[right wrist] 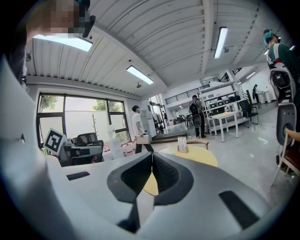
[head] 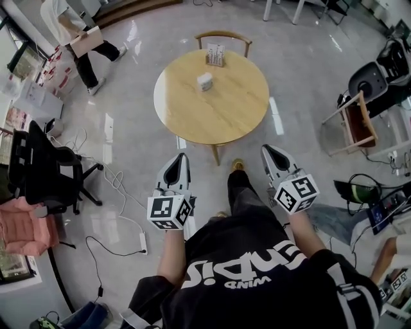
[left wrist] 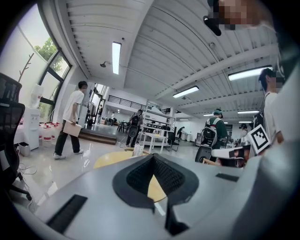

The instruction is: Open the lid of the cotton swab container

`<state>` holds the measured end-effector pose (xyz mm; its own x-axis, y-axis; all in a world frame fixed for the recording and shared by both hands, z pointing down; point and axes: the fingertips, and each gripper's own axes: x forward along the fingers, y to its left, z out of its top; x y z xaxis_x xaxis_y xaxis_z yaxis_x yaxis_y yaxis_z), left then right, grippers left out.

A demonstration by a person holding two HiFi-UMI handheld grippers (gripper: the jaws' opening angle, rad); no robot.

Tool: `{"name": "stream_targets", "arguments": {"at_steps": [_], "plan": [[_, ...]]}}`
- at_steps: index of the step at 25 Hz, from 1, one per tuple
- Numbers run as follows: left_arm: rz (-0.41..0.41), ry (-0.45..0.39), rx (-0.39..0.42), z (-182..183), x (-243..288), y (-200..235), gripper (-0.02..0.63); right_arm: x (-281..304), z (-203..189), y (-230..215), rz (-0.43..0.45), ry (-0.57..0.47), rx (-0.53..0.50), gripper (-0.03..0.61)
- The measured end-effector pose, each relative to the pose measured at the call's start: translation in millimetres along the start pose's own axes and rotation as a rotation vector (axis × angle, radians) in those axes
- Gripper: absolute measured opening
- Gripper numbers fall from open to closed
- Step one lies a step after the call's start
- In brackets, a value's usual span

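black tee (head: 257, 283) w/ white print, dark trousers (head: 243, 193).

Ahead of you a round wooden table (head: 218, 112) stands on the glossy floor (head: 302, 58), with a card stand (head: 215, 55) near its far edge and a wooden chair (head: 223, 36) behind it, while at your far left a person (head: 67, 19) holding a cardboard box (head: 87, 42) is in mid-stride, and a black office chair (head: 45, 170) stands nearer you beside a pink seat (head: 22, 228).
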<state>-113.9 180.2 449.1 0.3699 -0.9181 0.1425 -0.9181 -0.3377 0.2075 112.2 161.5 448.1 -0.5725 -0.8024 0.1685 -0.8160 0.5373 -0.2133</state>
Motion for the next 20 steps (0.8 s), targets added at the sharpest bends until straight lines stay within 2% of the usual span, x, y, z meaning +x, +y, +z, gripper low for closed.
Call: {"name": "stream_targets", "arguments": {"at_steps": [10,20], "plan": [[0.008,0.003,-0.013,8,55,20,0.008,54,16,-28,0.038,0.005,0.005,0.002],[0.024,0.008,-0.012,36,124,41,0.008,126,48,-64,0.083,0.010,0.016,0.002]]}}
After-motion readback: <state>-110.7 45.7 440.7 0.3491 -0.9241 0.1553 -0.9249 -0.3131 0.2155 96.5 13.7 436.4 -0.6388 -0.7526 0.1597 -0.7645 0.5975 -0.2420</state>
